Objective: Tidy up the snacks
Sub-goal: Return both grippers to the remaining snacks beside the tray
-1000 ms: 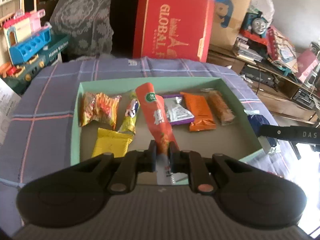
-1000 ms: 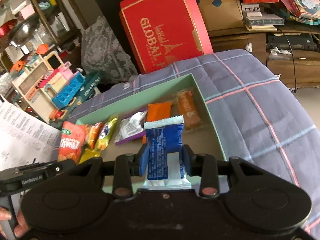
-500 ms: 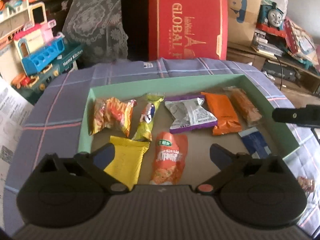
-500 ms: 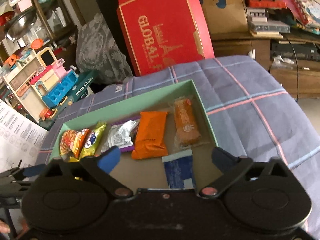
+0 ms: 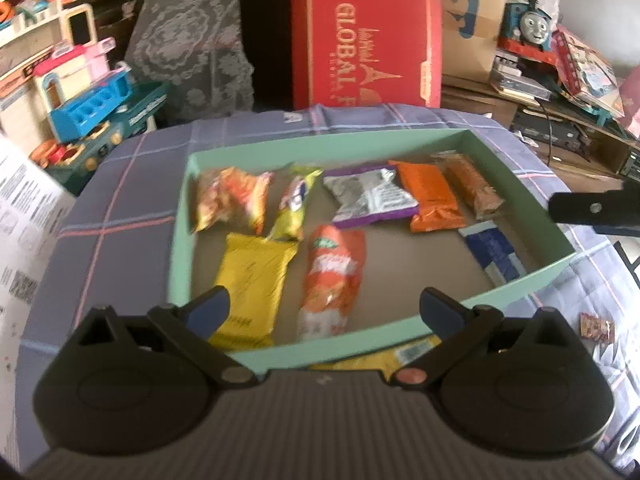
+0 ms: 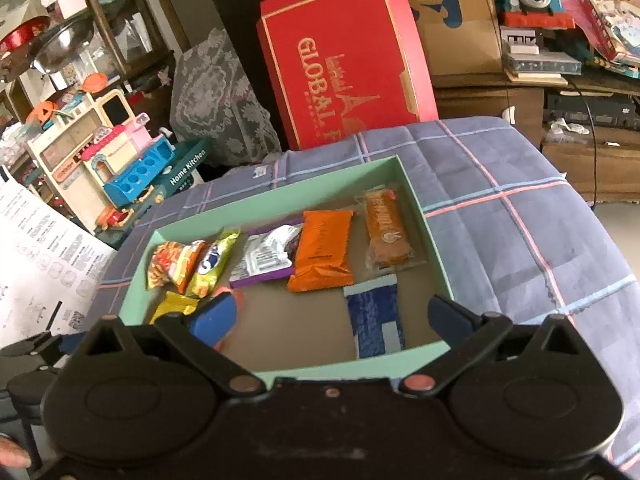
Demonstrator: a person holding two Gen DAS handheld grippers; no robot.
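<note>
Both grippers, left gripper [image 5: 323, 307] and right gripper [image 6: 335, 316], have just spread their jaws wide and hold nothing. The orange packet [image 5: 333, 280] lies between our left jaws, the blue packet [image 6: 375, 320] between our right, both inside the green box [image 5: 181, 216]. We should next take the yellow packet [image 5: 404, 354] below the left jaws, outside the box.

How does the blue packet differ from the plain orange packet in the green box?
The blue packet is dark blue with white patches; the orange packet is plain orange. The blue one lies in the near row by the green box's front wall; the orange one lies in the far row. Both lie flat, untouched.
</note>
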